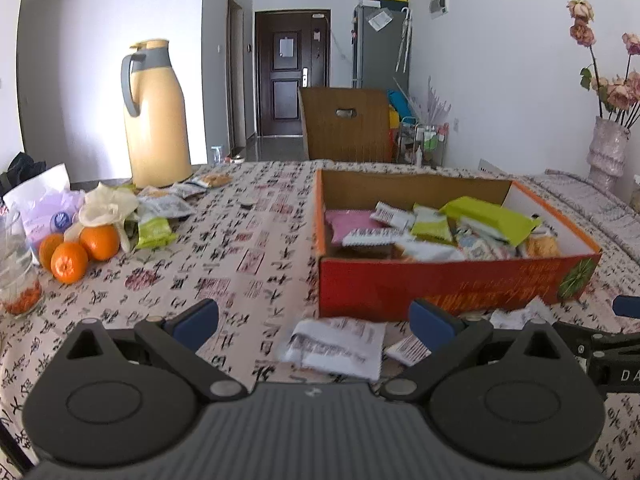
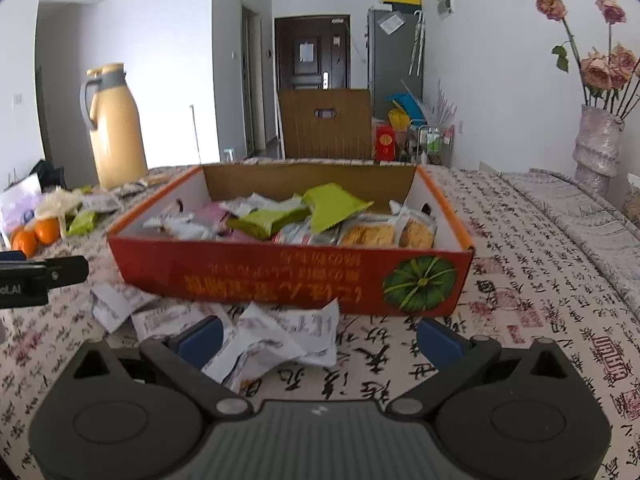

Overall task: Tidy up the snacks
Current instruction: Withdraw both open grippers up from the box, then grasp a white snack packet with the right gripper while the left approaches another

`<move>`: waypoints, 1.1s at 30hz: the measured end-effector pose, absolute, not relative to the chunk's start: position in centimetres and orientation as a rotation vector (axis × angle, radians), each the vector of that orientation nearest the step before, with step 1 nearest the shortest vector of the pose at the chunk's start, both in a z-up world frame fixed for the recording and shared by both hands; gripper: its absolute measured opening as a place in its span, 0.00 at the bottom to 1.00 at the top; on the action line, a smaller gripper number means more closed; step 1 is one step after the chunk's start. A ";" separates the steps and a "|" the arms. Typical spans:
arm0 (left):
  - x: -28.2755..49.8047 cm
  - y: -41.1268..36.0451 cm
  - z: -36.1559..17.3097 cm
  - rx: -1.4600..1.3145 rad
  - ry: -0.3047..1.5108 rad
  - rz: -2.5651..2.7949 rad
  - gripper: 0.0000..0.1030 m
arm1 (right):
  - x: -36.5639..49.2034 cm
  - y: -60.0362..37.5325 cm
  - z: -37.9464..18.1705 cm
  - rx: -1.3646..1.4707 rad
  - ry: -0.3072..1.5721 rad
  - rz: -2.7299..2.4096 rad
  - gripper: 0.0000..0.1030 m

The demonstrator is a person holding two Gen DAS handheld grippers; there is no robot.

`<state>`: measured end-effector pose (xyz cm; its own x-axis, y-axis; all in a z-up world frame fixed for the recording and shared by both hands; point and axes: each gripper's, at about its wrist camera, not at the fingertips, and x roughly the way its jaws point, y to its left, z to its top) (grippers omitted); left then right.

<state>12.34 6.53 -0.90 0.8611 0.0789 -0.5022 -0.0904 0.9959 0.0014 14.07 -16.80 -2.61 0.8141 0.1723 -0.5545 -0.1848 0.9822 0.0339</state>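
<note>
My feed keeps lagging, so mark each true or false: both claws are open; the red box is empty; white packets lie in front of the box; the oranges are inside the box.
1. Both claws open: true, left claw and right claw hold nothing.
2. Red box empty: false, it holds snack packets.
3. White packets in front of the box: true.
4. Oranges in the box: false, they sit on the tablecloth near the yellow jug.

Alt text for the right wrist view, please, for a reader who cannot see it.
The open right gripper hovers over crumpled white snack packets lying on a calligraphy-print tablecloth, just in front of an orange cardboard box filled with mixed snacks. A yellow thermos jug and oranges sit far left.
</note>
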 end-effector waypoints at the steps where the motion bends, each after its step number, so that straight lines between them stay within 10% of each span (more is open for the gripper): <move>1: 12.4 6.8 -1.1 -0.028 0.531 0.090 1.00 | 14.1 -16.5 -2.7 -0.027 0.594 0.192 1.00; 22: 13.0 8.2 -3.6 -0.108 0.565 0.074 1.00 | 16.3 -10.8 -5.8 -0.189 0.641 0.207 0.90; 25: 13.0 8.2 -3.8 -0.114 0.569 0.073 1.00 | 15.8 -10.7 -6.0 -0.205 0.630 0.215 0.72; 28: 13.0 8.2 -3.8 -0.114 0.569 0.074 1.00 | 15.3 -10.9 -5.8 -0.189 0.624 0.243 0.31; 33: 13.0 8.1 -3.9 -0.111 0.574 0.080 1.00 | 14.6 -11.2 -5.5 -0.182 0.612 0.265 0.20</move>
